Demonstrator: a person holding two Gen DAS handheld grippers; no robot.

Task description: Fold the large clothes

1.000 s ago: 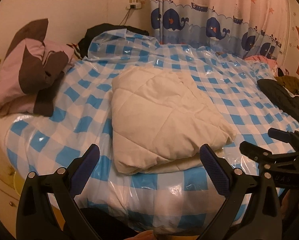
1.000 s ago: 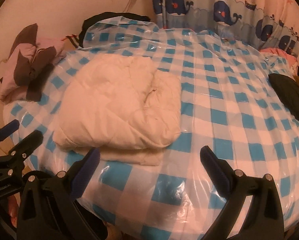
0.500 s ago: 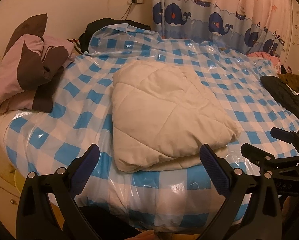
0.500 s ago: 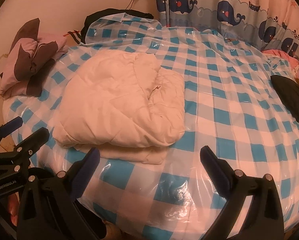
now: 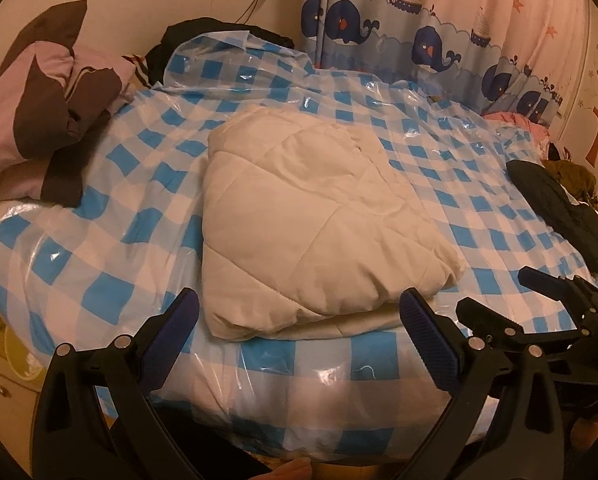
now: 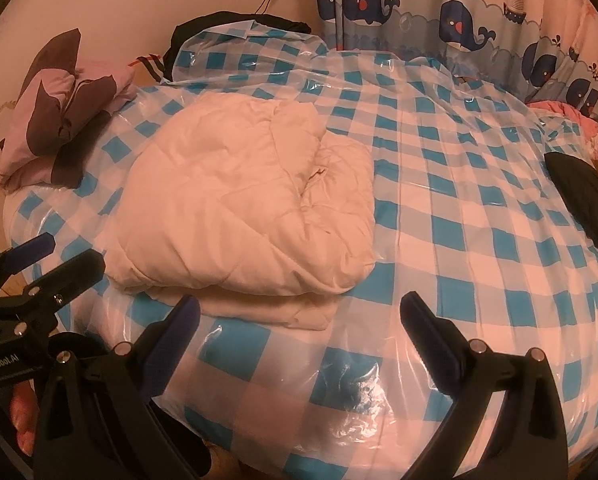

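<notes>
With the cream quilted padded garment (image 5: 311,236) lying folded near the front edge of the blue-and-white checked plastic-covered bed (image 5: 479,208), at twelve o'clock from both wide-open, empty jaws, the left gripper (image 5: 299,328) and right gripper (image 6: 299,328) would best pinch its protruding lower layer together and tuck it evenly.

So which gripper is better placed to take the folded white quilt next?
Probably the left gripper: the quilt lies straight ahead between its open fingers. From the right gripper, also open, the quilt sits off to the left.
</notes>
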